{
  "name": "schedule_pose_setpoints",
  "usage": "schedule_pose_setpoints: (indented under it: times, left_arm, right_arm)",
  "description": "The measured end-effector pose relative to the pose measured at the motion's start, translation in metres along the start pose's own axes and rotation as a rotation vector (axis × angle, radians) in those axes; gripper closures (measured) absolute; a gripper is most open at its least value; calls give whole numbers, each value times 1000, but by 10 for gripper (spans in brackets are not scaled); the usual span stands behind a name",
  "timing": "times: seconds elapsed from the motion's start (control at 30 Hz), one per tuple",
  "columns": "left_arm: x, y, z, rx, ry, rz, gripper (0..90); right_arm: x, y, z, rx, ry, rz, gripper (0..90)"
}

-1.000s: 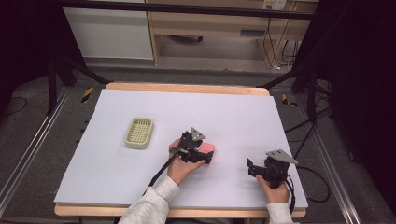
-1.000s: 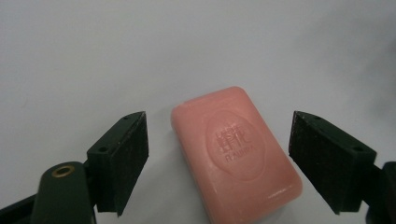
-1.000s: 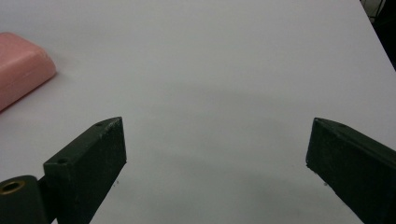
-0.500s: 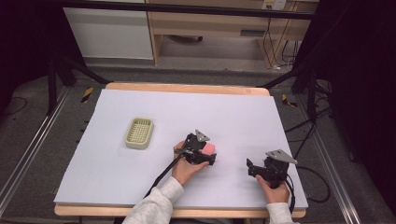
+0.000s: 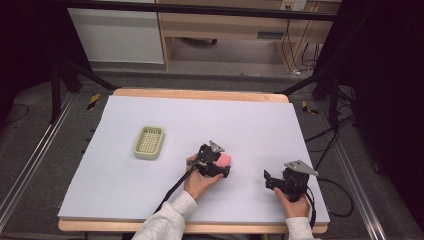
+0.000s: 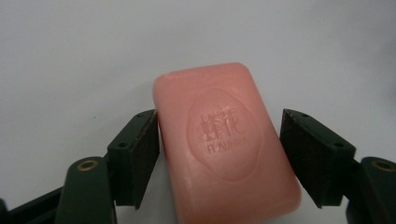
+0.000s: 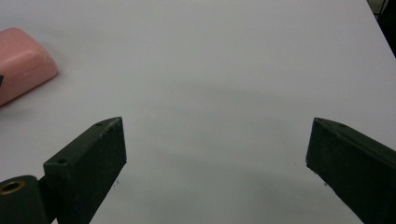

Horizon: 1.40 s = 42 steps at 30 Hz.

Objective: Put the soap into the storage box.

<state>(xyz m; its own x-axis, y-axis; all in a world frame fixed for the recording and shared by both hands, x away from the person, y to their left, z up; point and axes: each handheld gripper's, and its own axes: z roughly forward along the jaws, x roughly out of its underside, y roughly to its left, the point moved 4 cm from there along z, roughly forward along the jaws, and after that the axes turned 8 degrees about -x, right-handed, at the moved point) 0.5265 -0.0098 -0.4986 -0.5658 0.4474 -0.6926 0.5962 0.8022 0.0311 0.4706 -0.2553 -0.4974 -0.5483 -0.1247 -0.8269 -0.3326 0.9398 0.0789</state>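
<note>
Soap position: the pink soap bar (image 6: 224, 144) lies flat on the tabletop (image 5: 250, 125), near the front, well right of the green soap dish (image 5: 149, 142).
Left gripper (image 6: 219, 154): jaws spread astride the bar; one pad touches its long side, the other stands just off. Not yet pinching.
Grip advice: you should centre the bar between the pads, then close slowly; soap probably slips.
Right gripper (image 7: 215, 149): jaws spread wide, empty; keep it apart.

table (image 5: 150, 200): white-topped | on it: green basket (image 5: 149, 142), pink soap (image 6: 224, 140)
</note>
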Motion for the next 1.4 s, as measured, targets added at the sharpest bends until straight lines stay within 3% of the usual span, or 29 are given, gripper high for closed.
schedule_pose_setpoints:
  times: [0.17, 0.43, 0.67, 0.9, 1.4]
  left_arm:
    - [0, 1, -1, 2, 6, 0, 322]
    - [-1, 1, 8, -10, 29, 0, 274]
    - [-2, -1, 6, -22, 46, -3, 365]
    - [-3, 0, 6, -22, 57, -4, 368]
    - [-4, 2, 6, -7, 76, 33, 369]
  right_arm:
    - [0, 0, 0, -3, 2, 0, 53]
    - [0, 0, 1, -6, 6, 4, 53]
    - [0, 1, 1, -7, 7, 1, 53]
    - [1, 1, 1, -13, 11, 7, 53]
    - [1, 0, 2, -17, 15, 7, 53]
